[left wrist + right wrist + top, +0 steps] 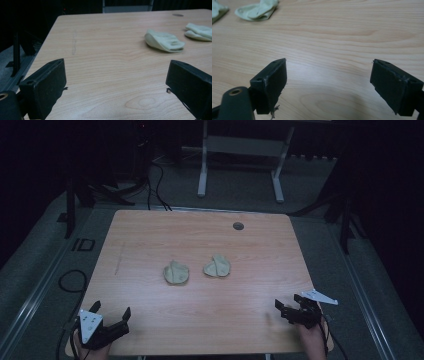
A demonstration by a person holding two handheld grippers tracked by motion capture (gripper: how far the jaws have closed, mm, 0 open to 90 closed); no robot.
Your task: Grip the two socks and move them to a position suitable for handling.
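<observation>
Two pale, crumpled socks lie side by side at the middle of the wooden table point(150, 235): a left sock point(176, 273) point(163, 41) point(218, 8) and a right sock point(217, 266) point(200, 31) point(258, 11). My left gripper point(111, 310) point(116, 82) rests open at the table's near left corner, jaws wide apart over bare wood. Near the front right edge my right gripper point(288, 301) point(329, 77) is open too, with nothing between its jaws. Both grippers are well short of the socks.
A round grey grommet point(238, 226) point(178, 15) sits in the tabletop at the far right. A white desk frame point(240, 150) stands on the floor behind the table. Cables point(70, 280) trail over the floor to the left.
</observation>
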